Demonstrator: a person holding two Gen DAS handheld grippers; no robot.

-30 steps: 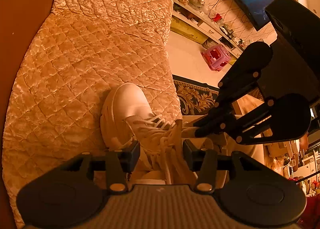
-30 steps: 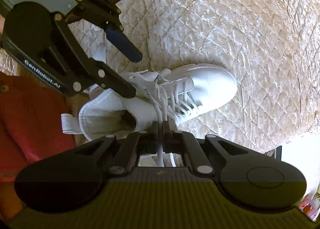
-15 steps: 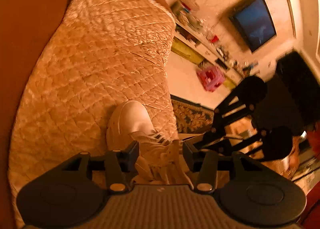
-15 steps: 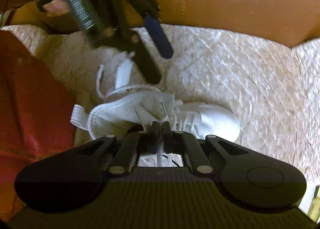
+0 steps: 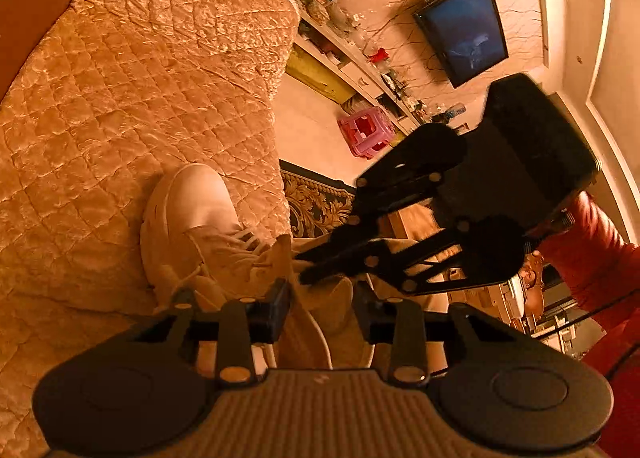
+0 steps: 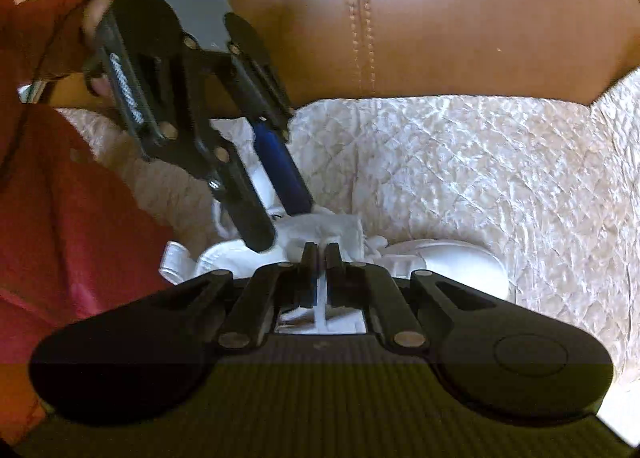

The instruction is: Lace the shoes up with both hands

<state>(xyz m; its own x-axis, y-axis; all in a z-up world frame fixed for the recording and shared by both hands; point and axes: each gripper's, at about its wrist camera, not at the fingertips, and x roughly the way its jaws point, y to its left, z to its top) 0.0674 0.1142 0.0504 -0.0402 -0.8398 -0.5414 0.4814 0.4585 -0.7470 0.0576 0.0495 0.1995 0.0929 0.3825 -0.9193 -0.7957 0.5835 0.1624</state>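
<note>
1. Lying on its sole on the quilted cover [image 6: 460,177] of the sofa, we see the white shoe [image 5: 188,213], its toe pointing away from the person and its open collar toward them.
2. We find the right gripper [image 6: 320,254] pressed nearly together, pinching a white lace [image 6: 321,298] that runs up between its fingers from the shoe's throat.
3. We see the left gripper [image 5: 320,298] partly spread and closing, with the shoe's tongue and a loop of lace between its fingers; its pads do not press on either.
4. In the right wrist view, we see the left gripper's tips reaching down to the raised tongue, just beside the right gripper.
5. We note the brown leather backrest [image 6: 440,17] behind the cover and a red sleeve [image 6: 60,197] to the left.
6. In the left wrist view, a wall television [image 5: 464,29] and a pink stool [image 5: 368,129] stand well apart from the shoe.
</note>
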